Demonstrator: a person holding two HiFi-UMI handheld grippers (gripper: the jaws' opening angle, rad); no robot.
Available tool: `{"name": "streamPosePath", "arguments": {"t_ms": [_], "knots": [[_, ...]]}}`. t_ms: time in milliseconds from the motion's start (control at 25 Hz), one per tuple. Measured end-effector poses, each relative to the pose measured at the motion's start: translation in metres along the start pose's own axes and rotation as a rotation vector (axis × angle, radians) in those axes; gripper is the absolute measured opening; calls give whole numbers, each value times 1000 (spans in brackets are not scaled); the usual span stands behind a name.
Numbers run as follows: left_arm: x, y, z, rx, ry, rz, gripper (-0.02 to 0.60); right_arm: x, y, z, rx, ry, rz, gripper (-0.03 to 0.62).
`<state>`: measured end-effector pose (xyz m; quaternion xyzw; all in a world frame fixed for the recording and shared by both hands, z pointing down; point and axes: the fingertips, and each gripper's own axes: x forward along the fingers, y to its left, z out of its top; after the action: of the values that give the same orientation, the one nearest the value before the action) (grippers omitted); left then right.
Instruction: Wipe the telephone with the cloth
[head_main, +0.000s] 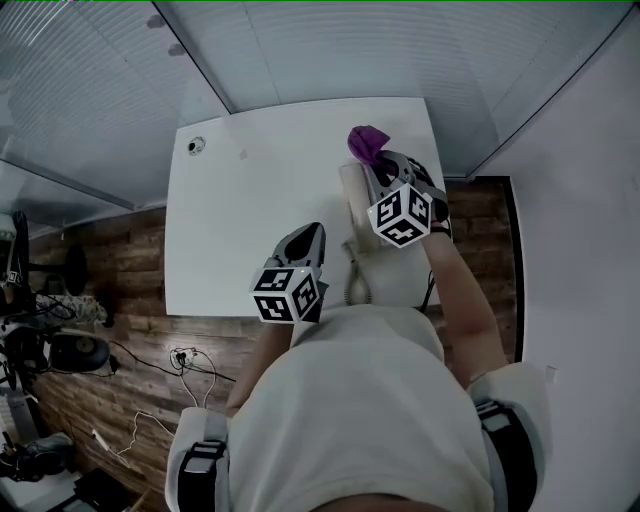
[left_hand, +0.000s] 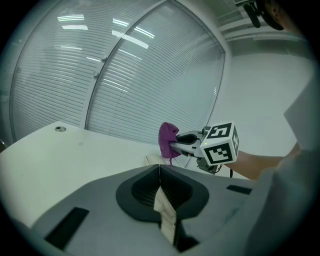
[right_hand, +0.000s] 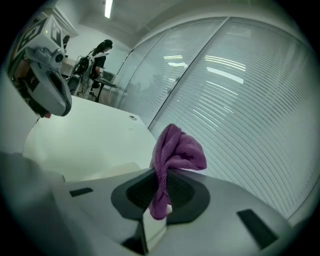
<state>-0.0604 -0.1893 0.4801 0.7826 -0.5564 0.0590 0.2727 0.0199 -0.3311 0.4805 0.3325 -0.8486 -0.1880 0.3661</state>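
A pale telephone (head_main: 388, 262) with a coiled cord (head_main: 357, 286) sits at the right end of the white table (head_main: 250, 190). My right gripper (head_main: 379, 162) hovers over the telephone's far end, shut on a bunched purple cloth (head_main: 367, 144). In the right gripper view the cloth (right_hand: 178, 152) sticks up from the shut jaws, with a corner of the telephone (right_hand: 110, 170) below. My left gripper (head_main: 311, 232) is shut and empty, over the table just left of the telephone. The left gripper view shows the cloth (left_hand: 168, 139) in the right gripper (left_hand: 176, 145).
A round grommet (head_main: 196, 146) is set in the table's far left corner. Curved glass walls with blinds (head_main: 330, 50) stand close behind the table. Cables and a socket (head_main: 183, 358) lie on the wooden floor at the left. A person (right_hand: 100, 52) stands far off.
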Motion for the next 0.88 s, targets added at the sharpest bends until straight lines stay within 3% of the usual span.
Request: {"name": "streamPosePath", "arguments": {"t_ms": [480, 880], "knots": [[-9, 10, -13, -16, 23, 42, 21, 24, 53, -1, -196, 62, 157, 46], [-8, 12, -12, -24, 23, 38, 21, 19, 66, -6, -218, 84, 193, 46]]}}
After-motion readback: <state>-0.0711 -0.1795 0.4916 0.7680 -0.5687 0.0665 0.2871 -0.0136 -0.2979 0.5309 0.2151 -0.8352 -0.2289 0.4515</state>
